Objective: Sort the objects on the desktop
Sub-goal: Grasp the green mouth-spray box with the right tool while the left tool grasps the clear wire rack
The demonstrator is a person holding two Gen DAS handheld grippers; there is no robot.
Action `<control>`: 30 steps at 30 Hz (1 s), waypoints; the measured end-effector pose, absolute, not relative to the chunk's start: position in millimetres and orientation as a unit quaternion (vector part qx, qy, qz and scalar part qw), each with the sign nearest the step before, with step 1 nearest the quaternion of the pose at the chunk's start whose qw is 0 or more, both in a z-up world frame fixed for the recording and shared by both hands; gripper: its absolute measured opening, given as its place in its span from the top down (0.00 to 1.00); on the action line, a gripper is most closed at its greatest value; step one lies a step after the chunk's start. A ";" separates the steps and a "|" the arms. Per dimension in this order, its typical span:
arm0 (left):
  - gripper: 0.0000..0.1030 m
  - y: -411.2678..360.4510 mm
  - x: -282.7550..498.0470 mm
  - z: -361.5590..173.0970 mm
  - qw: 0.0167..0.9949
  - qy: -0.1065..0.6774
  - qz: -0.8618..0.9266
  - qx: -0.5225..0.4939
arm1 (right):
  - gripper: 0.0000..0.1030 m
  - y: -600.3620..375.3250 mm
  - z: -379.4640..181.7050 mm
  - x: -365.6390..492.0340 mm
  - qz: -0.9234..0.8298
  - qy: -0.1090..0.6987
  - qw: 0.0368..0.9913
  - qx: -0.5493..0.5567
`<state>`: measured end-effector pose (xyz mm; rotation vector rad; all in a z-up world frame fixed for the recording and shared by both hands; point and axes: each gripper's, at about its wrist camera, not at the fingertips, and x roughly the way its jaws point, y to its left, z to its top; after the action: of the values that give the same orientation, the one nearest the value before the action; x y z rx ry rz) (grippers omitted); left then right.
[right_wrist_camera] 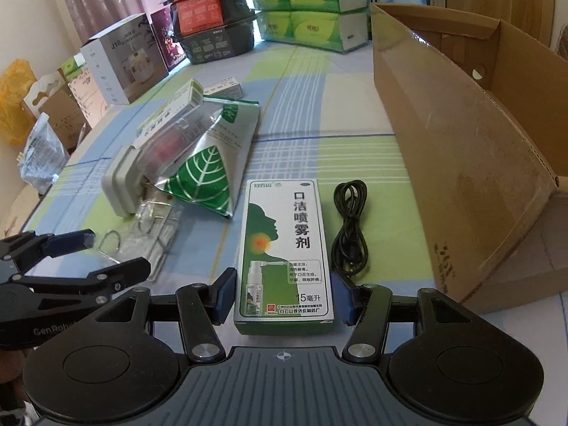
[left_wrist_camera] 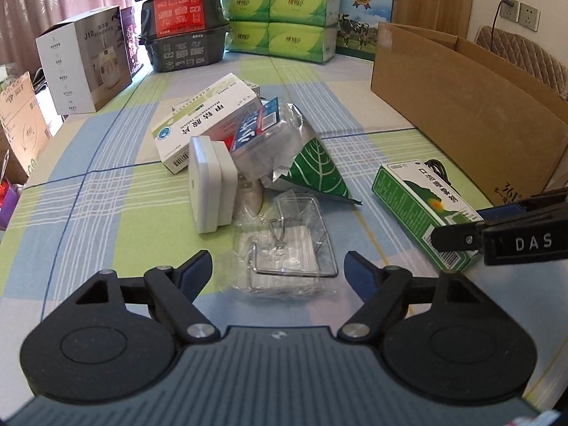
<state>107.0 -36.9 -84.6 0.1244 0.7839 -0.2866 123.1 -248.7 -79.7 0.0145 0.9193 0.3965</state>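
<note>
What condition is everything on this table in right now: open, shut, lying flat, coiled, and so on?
Left gripper: open, over the clear plastic pack of wire hooks, not touching.
Right gripper: open, jaws either side of the green and white spray box.
Green and white spray box: lying flat, closed.
Black cable: coiled, lying flat.
Brown cardboard box: open at the top.
Silver and green foil pouch: crumpled.
</note>
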 end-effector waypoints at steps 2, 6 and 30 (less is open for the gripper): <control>0.24 -41.5 109.3 -87.7 0.911 0.382 -0.139 0.067 | 0.48 -248.1 -81.7 123.4 0.192 0.442 0.876 0.001; 0.25 -45.4 113.7 -92.1 0.910 0.387 -0.132 0.069 | 0.47 -246.7 -85.4 124.6 0.194 0.444 0.875 -0.002; 0.39 -30.0 109.0 -97.4 0.914 0.382 -0.110 0.078 | 0.48 -228.4 -89.9 126.4 0.209 0.421 0.882 -0.023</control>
<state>109.0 -30.0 -97.4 0.1603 0.7865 -0.2274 126.4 -228.4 -89.9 -0.0484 0.8771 0.4349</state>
